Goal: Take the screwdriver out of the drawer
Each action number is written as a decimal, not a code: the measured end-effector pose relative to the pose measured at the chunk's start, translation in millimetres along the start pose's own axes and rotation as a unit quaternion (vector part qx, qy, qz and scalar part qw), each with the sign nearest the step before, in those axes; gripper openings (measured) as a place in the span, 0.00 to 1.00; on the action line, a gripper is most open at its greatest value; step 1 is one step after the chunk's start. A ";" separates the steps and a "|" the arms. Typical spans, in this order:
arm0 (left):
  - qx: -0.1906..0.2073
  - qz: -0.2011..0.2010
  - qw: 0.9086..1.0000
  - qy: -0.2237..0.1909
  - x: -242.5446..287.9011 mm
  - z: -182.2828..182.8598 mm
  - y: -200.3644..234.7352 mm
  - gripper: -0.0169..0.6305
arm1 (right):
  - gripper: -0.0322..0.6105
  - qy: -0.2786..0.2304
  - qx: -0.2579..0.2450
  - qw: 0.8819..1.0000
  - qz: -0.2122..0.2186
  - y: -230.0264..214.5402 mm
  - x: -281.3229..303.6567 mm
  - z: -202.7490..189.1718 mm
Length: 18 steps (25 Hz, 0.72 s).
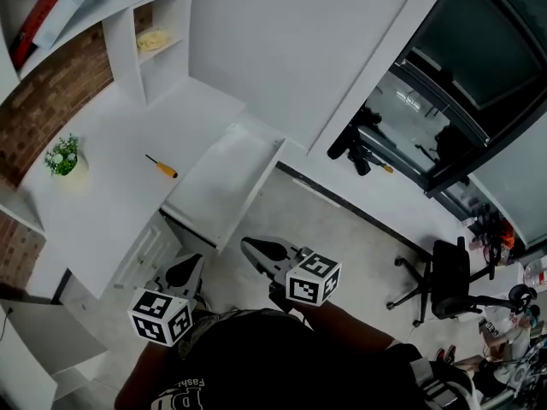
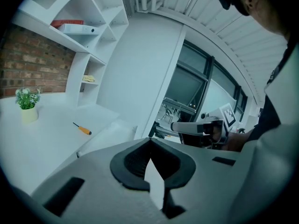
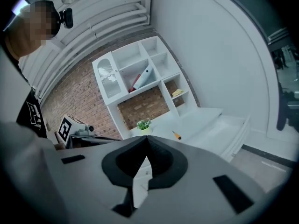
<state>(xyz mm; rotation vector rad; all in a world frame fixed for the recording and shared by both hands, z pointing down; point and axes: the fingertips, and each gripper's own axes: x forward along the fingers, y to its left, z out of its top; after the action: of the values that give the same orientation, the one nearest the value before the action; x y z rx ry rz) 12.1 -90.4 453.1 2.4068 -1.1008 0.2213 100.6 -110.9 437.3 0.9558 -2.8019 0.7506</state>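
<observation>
A screwdriver with an orange handle lies on the white desk top, left of the pulled-out white drawer. It also shows small in the left gripper view, screwdriver, and in the right gripper view, screwdriver. Both grippers hang low near the person's body, well short of the desk. My left gripper is shut with nothing in it. My right gripper is also shut and empty, pointing toward the drawer front. I cannot see anything lying inside the drawer.
A small potted plant stands on the desk's left. Shelves rise behind the desk, with a brick wall. A black office chair and a dark window are to the right, across the grey floor.
</observation>
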 end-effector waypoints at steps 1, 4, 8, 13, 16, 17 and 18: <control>0.001 0.003 1.000 0.000 -2.1 -2.2 -5.8 0.05 | 0.06 -0.002 -0.003 1.000 -0.001 1.6 -7.7 -1.6; 0.002 0.014 1.000 -0.004 -10.5 -5.2 -15.2 0.05 | 0.06 -0.009 -0.010 1.000 -0.005 5.6 -24.9 -4.4; 0.005 0.037 0.999 -0.013 -27.2 -5.0 -16.8 0.05 | 0.06 -0.026 -0.016 1.000 -0.005 13.8 -38.7 -2.5; 0.006 0.040 0.999 -0.015 -34.9 -7.4 -22.4 0.05 | 0.06 -0.036 -0.024 0.999 -0.003 25.4 -46.9 -2.8; 0.009 0.030 0.999 -0.016 -32.4 -3.9 -25.4 0.05 | 0.06 -0.038 -0.026 0.999 -0.011 27.5 -50.2 -3.6; 0.012 0.026 0.999 -0.017 -31.4 -1.2 -25.8 0.05 | 0.06 -0.040 -0.026 0.999 -0.015 27.1 -50.9 -2.9; 0.014 0.021 1.000 -0.018 -30.7 1.7 -26.1 0.05 | 0.06 -0.042 -0.025 0.999 -0.020 26.6 -51.3 -2.1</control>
<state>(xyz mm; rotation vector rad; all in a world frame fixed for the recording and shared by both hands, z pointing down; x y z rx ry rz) 11.1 -56.1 432.0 2.4233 -1.1721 0.2099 125.8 -63.4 416.0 1.0549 -2.8485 0.6464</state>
